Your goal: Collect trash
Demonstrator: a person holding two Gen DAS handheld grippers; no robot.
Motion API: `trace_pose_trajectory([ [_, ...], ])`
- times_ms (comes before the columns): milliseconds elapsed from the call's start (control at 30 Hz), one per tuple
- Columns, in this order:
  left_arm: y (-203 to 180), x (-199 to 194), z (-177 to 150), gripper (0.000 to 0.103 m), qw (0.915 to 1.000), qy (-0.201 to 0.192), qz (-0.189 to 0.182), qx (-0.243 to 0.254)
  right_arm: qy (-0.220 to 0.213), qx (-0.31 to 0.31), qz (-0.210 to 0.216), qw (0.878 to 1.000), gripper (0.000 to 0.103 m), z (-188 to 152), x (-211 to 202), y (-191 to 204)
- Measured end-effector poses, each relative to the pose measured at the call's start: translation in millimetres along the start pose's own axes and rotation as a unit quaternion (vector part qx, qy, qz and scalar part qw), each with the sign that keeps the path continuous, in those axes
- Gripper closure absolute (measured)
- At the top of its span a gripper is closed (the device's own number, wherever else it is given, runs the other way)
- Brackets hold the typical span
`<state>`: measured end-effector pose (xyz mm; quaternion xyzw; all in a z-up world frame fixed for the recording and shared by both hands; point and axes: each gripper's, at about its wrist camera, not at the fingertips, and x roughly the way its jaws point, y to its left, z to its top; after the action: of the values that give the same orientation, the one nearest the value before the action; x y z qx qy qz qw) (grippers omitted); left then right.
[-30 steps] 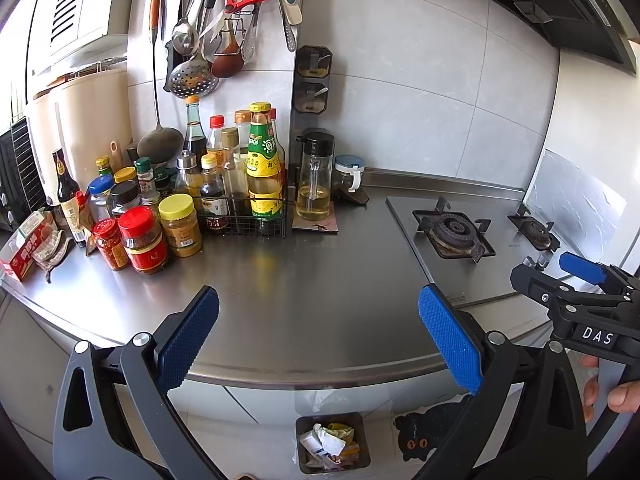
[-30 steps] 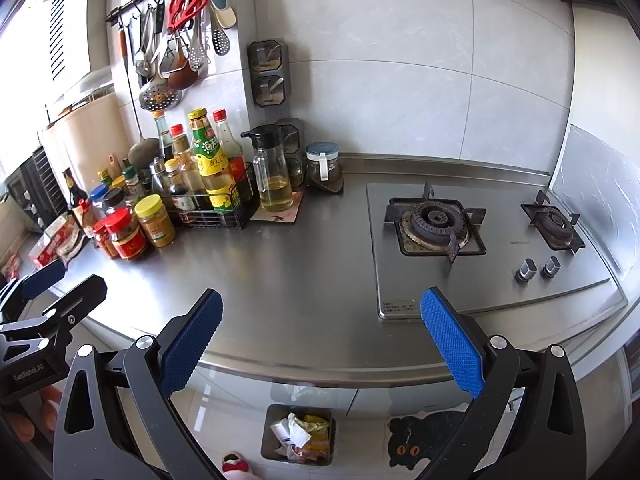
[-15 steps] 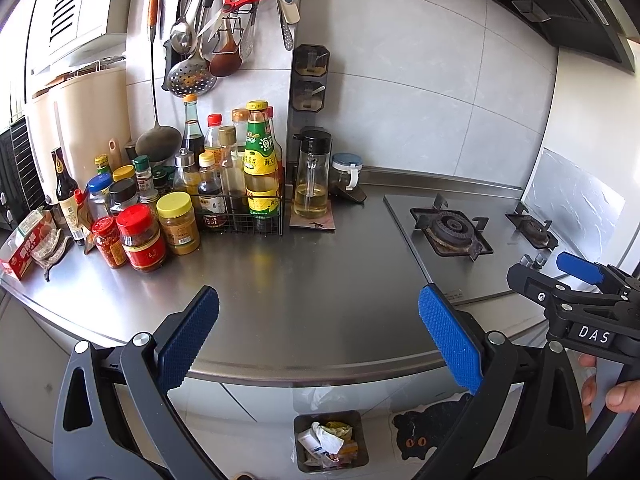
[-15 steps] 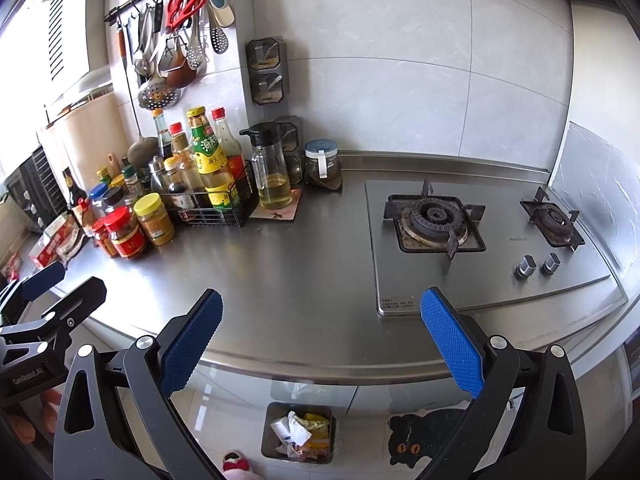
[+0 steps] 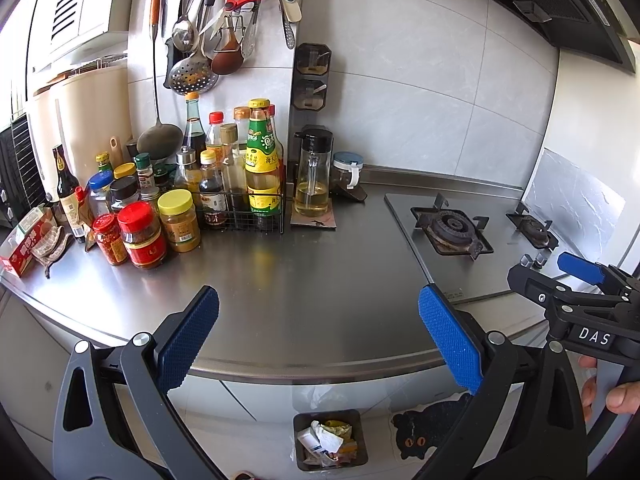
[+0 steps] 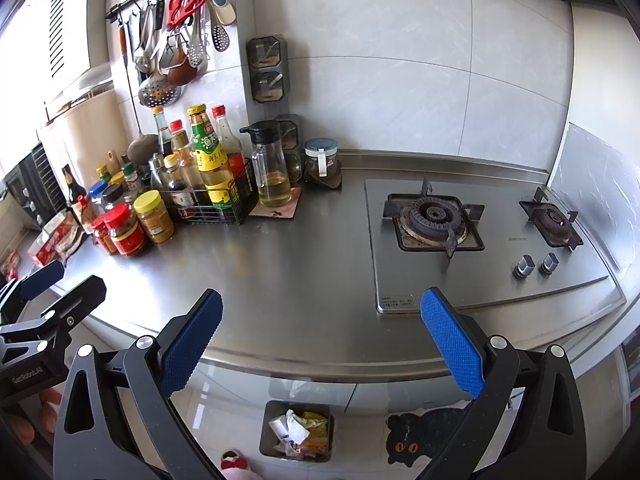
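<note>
A dark trash bin [image 5: 304, 424] stands on the floor below the counter edge, holding crumpled white paper [image 5: 325, 438] and yellow wrappers; the right wrist view shows the same trash bin [image 6: 270, 416]. My left gripper [image 5: 318, 334] hovers open over the front edge of the steel counter [image 5: 312, 280] with nothing between its blue pads. My right gripper [image 6: 320, 336] is open and empty too, held over the same edge. Each gripper shows in the other's view: the right gripper [image 5: 544, 270] at the right, the left gripper [image 6: 80, 276] at the left.
Sauce bottles and jars [image 5: 180, 220] crowd the back left, with a red carton [image 5: 22, 252] and a crumpled brown wrapper [image 5: 52, 244] beside them. An oil jug [image 5: 312, 176] stands mid-back. A gas hob [image 6: 440, 220] fills the right. A cat-shaped mat [image 6: 420, 436] lies on the floor.
Both views have drifted only very slightly. Both grippers stay open, and nothing was picked up or let go.
</note>
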<state>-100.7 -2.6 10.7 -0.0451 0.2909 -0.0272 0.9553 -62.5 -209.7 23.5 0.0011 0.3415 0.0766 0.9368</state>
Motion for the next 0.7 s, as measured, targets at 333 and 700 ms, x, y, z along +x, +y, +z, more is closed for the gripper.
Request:
trace_pose_trajectory([
  [333,0.0,-0.2,-0.7,0.008,1.0000,0.000,0.001,-0.001,0.000,0.000,-0.001,1.000,0.003,0.4,-0.6,0.4],
  [700,0.0,0.1,-0.9,0.008,1.0000,0.000,0.001,-0.002,-0.002,0.001,-0.001,1.000,0.003,1.3,-1.0,-0.6],
])
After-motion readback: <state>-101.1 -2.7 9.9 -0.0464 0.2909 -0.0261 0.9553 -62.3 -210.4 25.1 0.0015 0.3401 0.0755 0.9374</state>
